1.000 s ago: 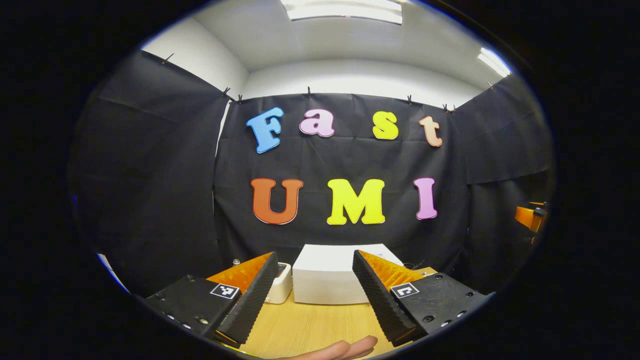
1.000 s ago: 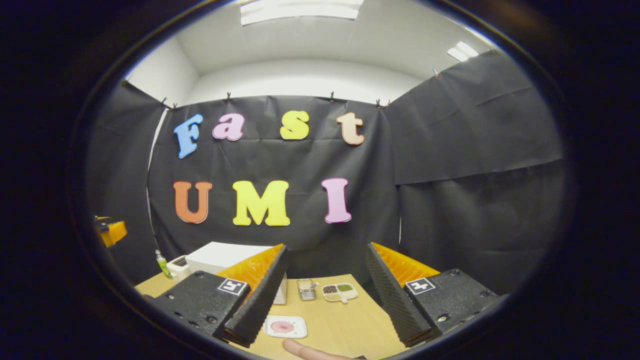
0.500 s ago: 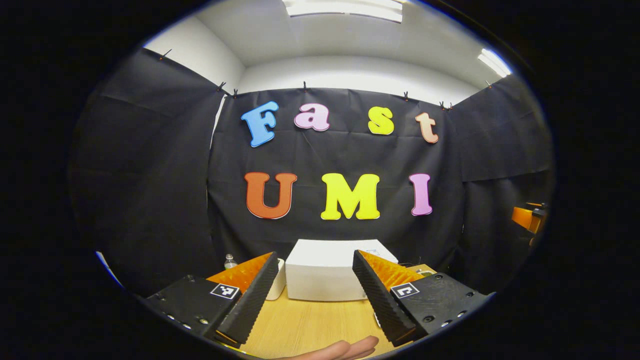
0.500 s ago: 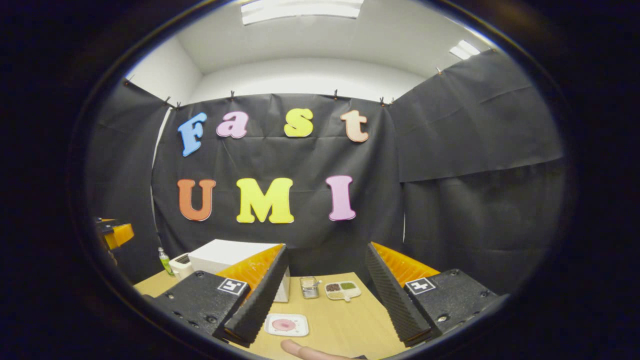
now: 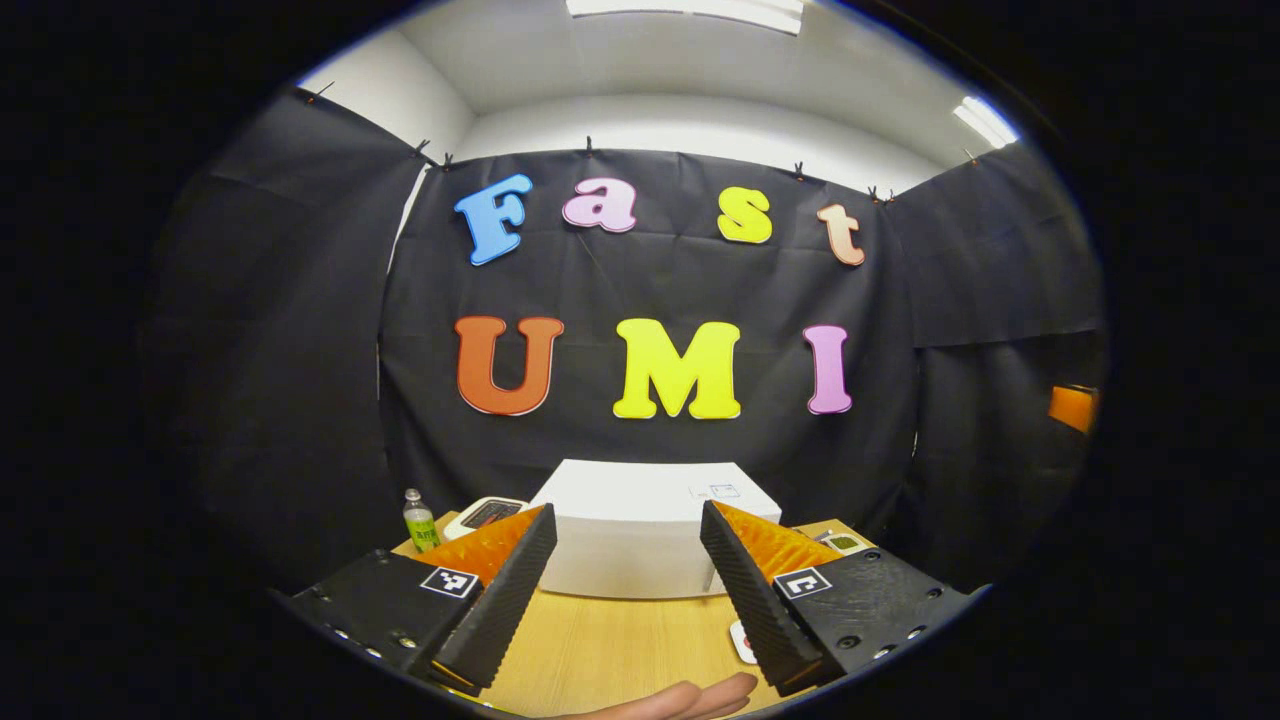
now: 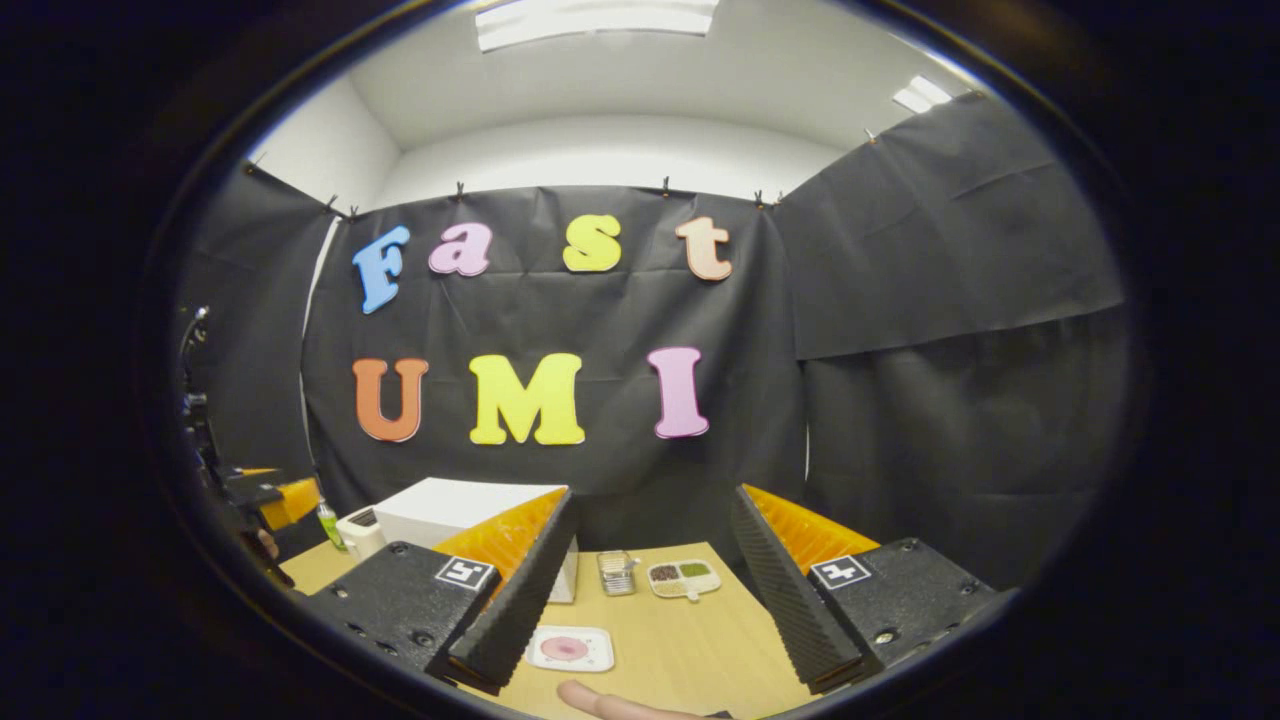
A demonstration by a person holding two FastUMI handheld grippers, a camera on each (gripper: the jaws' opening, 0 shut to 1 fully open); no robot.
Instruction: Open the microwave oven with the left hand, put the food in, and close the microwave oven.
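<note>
Black cloth hangs behind a wooden table (image 5: 600, 645) in the left gripper view. On the table stands a white box, the microwave oven (image 5: 650, 535), at the far side, close to the cloth. The left gripper (image 5: 612, 600) hangs over the near part of the table, well apart from the oven, with its two fingers spread wide and nothing between them. A small green bottle (image 5: 420, 520) and a little white gadget (image 5: 482, 514) stand just to one side of the oven. A bit of a person's hand (image 5: 690, 698) peeks in at the bottom.

Going to the right gripper view, the same oven (image 6: 465, 515) sits off to one side. The right gripper (image 6: 648, 610) also has its fingers spread wide, holding nothing. Below it, near the front of the table, lies a white plate with pink food (image 6: 568, 649). Farther back sit a small metal basket (image 6: 616, 573) and a split dish (image 6: 683, 579) with dark and green bits.

I think the oven is heavy and hard, so it should stay put when its door is pulled. I cannot see the door or a handle from here. The plate looks light, flat and a bit slippery, so pinching its rim seems best, and keeping it level so the food does not slide off
</note>
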